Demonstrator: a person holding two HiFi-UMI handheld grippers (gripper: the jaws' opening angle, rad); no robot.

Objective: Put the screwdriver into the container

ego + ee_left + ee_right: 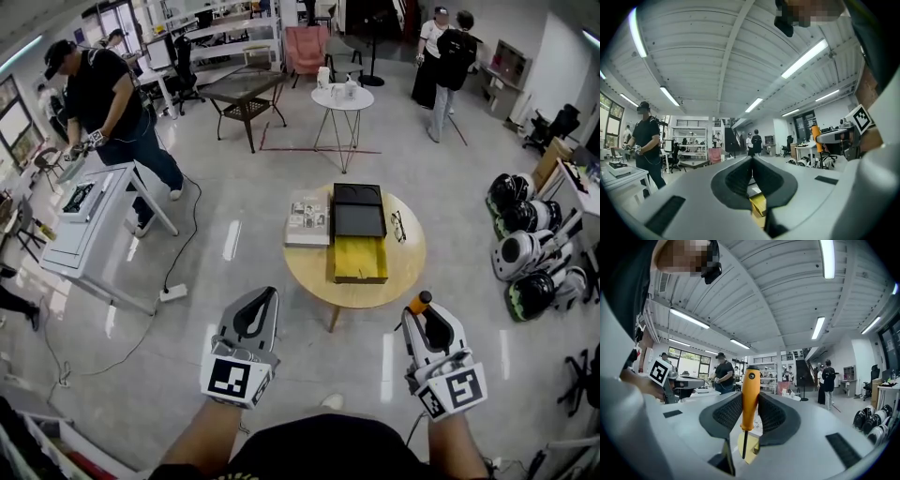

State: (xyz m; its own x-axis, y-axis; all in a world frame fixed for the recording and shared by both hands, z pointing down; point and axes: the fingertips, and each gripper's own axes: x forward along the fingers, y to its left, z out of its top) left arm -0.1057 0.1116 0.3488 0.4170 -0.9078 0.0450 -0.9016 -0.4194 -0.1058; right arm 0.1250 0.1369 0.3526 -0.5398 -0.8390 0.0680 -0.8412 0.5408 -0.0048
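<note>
My right gripper (424, 310) is shut on an orange-handled screwdriver (420, 302). In the right gripper view the screwdriver (750, 394) stands upright between the pads, its thin dark shaft pointing down. My left gripper (265, 296) is shut with nothing in it, its jaws meeting in the left gripper view (751, 161). Both grippers hover over the floor, short of a round wooden table (408, 267). On the table lies an open yellow container (359, 260), straight ahead between the two grippers. A corner of this container (751, 447) shows below the right jaws.
On the table, a black box (358, 210) lies behind the container, a magazine (307, 221) to its left and glasses (398, 226) to its right. Helmets (525, 253) lie on the floor at right. A white bench (89, 220) with a person stands left; a cable (173, 272) crosses the floor.
</note>
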